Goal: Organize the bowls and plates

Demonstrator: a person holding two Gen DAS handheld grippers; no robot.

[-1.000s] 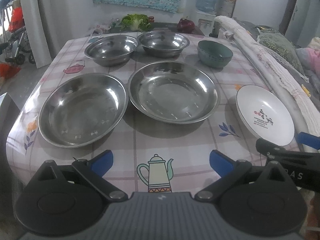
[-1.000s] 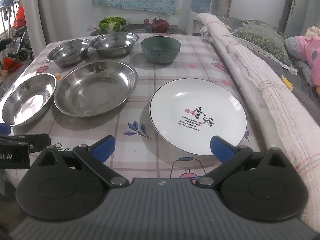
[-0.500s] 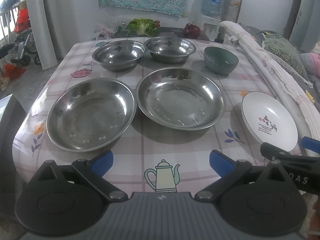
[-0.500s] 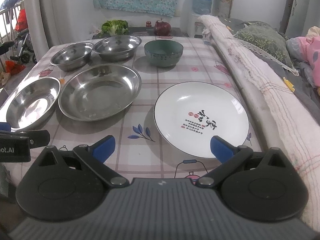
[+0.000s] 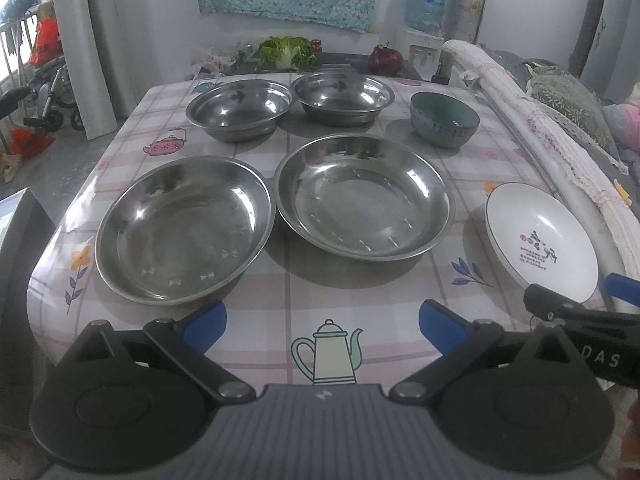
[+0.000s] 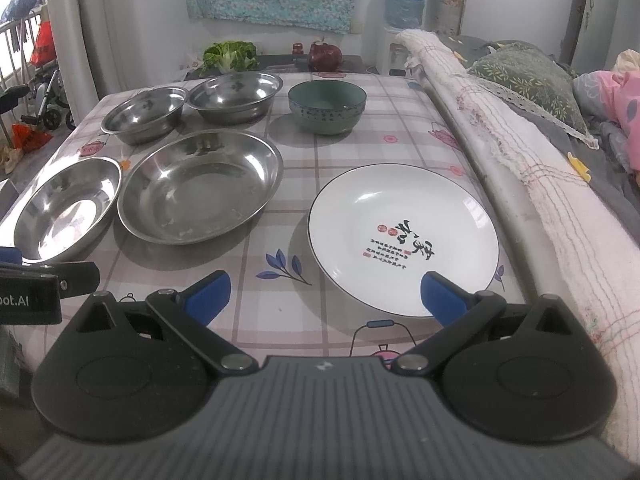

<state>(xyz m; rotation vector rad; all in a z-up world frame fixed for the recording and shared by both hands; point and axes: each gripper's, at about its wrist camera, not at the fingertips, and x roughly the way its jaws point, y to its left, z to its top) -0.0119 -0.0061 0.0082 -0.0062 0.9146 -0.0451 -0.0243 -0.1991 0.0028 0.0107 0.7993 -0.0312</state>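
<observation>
Two wide steel plates lie side by side on the checked tablecloth: one at the left (image 5: 184, 230) (image 6: 66, 208), one in the middle (image 5: 364, 196) (image 6: 200, 186). Behind them stand two steel bowls, the left one (image 5: 239, 110) (image 6: 145, 114) and the right one (image 5: 342, 98) (image 6: 234, 96), and a green bowl (image 5: 444, 124) (image 6: 327, 106). A white plate with black writing (image 5: 540, 242) (image 6: 402, 240) lies at the right. My left gripper (image 5: 322, 322) is open over the near edge, in front of the steel plates. My right gripper (image 6: 324, 294) is open, its right fingertip over the white plate's near rim.
A rolled white blanket (image 6: 520, 176) runs along the table's right edge, with bedding (image 6: 520, 76) beyond. Greens (image 5: 286, 52) and a dark red fruit (image 5: 386, 58) sit on a stand behind the table. A curtain (image 5: 88, 40) and a pushchair (image 5: 36, 96) are at the left.
Both grippers have drawn back and risen slightly, so the dishes sit a little farther away in both views. Nothing on the table has moved.
</observation>
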